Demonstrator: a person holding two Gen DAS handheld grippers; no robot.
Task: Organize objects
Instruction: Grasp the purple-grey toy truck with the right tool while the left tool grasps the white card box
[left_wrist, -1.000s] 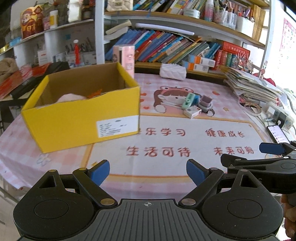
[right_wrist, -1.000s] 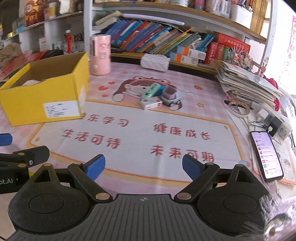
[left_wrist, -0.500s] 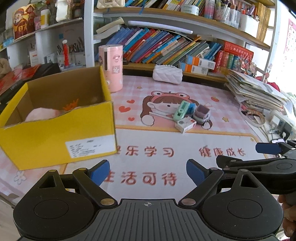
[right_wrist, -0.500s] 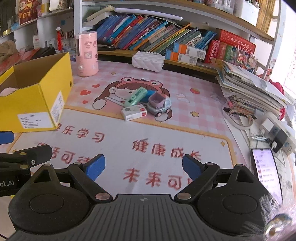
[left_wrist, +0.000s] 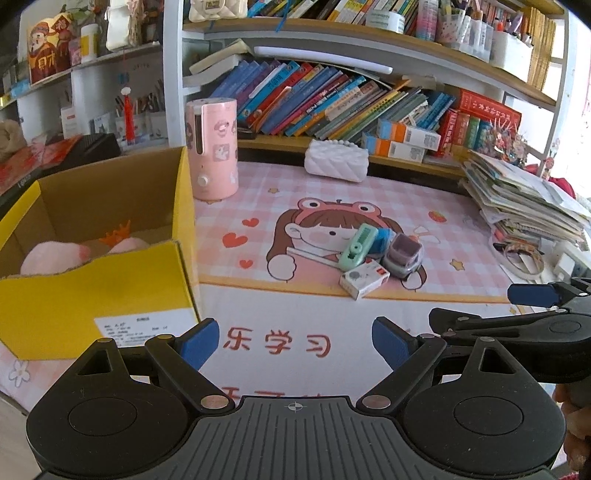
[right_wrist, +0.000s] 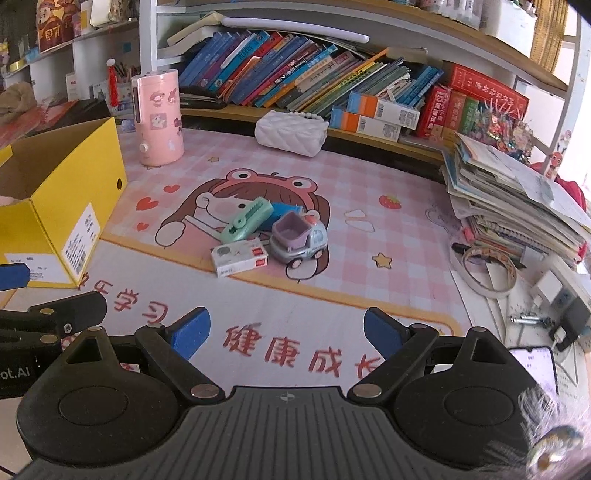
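The toys sit clustered mid-mat, well beyond your tools: nearest you the white box (right_wrist: 240, 261), just right of it the toy car (right_wrist: 298, 238), and behind them the green stapler (right_wrist: 248, 219) leaning over a blue piece. Your left gripper (left_wrist: 293, 341) and right gripper (right_wrist: 285, 331) both hang released, holding nothing. At left stands the yellow box (left_wrist: 92, 288) with a pink plush (left_wrist: 55, 256) inside; farther off, the pink canister (right_wrist: 159, 118).
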